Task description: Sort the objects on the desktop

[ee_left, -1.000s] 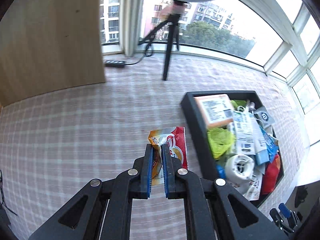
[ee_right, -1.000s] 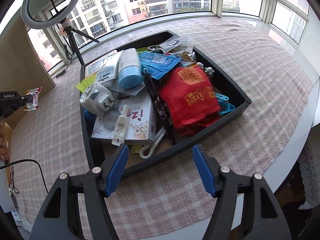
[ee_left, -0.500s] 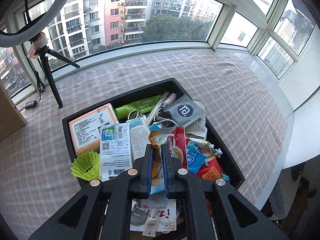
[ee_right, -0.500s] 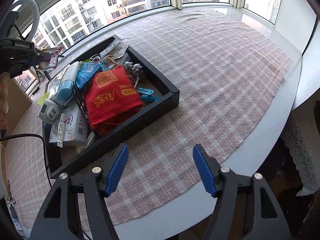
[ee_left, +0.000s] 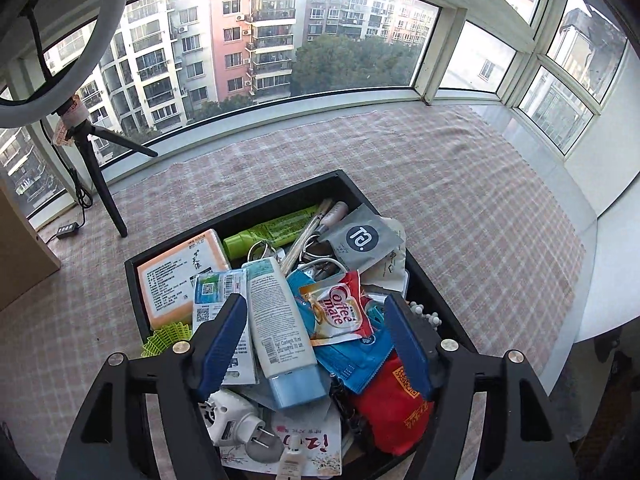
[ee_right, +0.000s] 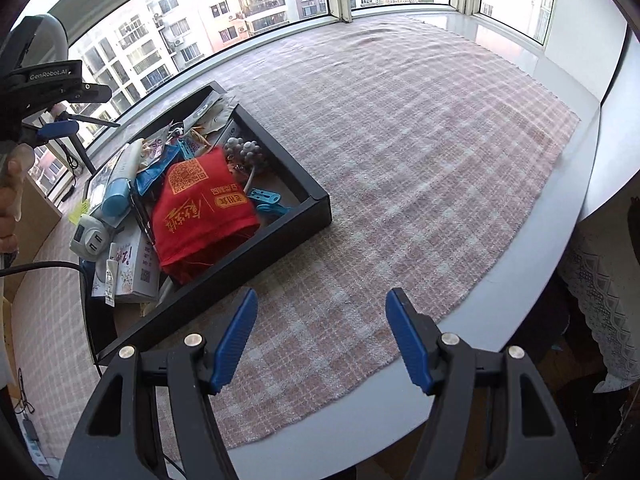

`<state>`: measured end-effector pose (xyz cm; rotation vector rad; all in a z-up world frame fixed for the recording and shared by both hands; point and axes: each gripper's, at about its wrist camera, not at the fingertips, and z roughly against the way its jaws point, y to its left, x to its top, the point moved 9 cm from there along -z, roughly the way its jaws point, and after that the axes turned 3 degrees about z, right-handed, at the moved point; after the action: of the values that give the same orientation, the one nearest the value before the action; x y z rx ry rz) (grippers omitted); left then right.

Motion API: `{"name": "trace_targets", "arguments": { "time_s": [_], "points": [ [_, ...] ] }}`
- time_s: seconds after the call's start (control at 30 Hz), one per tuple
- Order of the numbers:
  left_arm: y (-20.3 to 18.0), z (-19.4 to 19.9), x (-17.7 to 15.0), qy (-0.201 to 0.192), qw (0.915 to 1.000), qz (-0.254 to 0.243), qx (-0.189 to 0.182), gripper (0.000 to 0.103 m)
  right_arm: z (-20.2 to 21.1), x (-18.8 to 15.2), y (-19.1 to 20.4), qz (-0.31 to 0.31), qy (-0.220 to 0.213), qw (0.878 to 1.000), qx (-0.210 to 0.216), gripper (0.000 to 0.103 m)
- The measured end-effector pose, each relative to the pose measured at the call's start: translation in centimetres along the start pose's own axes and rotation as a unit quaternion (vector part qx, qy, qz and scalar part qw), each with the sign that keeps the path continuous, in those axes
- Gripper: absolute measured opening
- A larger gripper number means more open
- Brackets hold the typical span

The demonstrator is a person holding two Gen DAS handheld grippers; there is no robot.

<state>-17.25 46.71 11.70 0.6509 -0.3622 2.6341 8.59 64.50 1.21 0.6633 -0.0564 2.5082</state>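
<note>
A black tray [ee_left: 430, 280] full of mixed items sits on the checked cloth; it also shows in the right wrist view [ee_right: 280, 232]. My left gripper [ee_left: 316, 344] is open above the tray. A red and white Coffee-mate sachet [ee_left: 336, 312] lies loose on the pile between its fingers, beside a white and blue tube [ee_left: 280, 328]. A red cloth bag [ee_right: 200, 208] lies at the tray's near side. My right gripper [ee_right: 320, 340] is open and empty over bare cloth, to the right of the tray.
A ring light on a tripod [ee_left: 96, 176] stands at the back left by the window. A wooden panel [ee_left: 20, 248] is at the far left. The table's round white edge [ee_right: 560, 264] runs along the right.
My left gripper carried the Coffee-mate sachet from the cloth to over the tray, then opened and let it go onto the pile. My right gripper swung right, away from the tray.
</note>
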Motion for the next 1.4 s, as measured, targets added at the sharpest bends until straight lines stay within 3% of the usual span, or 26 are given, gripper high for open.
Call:
{"name": "trace_targets", "arguments": {
  "time_s": [0.23, 0.53, 1.03, 1.4],
  "points": [
    [5.9, 2.7, -2.1, -0.007, 0.9997, 0.022, 0.012, 0.068, 0.3, 0.3, 4.7, 0.032, -0.007, 0.999, 0.019, 0.066],
    [17.0, 6.9, -7.6, -0.014, 0.9965, 0.066, 0.051, 0.069, 1.4, -1.1, 14.3, 0.081, -0.009, 0.995, 0.057, 0.066],
    [35.1, 15.0, -19.2, -0.017, 0.9829, 0.139, 0.119, 0.069, 2.9, -7.3, 32.2, 0.182, 0.002, 0.978, 0.101, 0.066],
    [43.1, 18.8, -25.5, -0.021, 0.9730, 0.181, 0.142, 0.069, 3.3, -10.9, 41.9, 0.223, 0.009, 0.967, 0.125, 0.066]
  ]
}}
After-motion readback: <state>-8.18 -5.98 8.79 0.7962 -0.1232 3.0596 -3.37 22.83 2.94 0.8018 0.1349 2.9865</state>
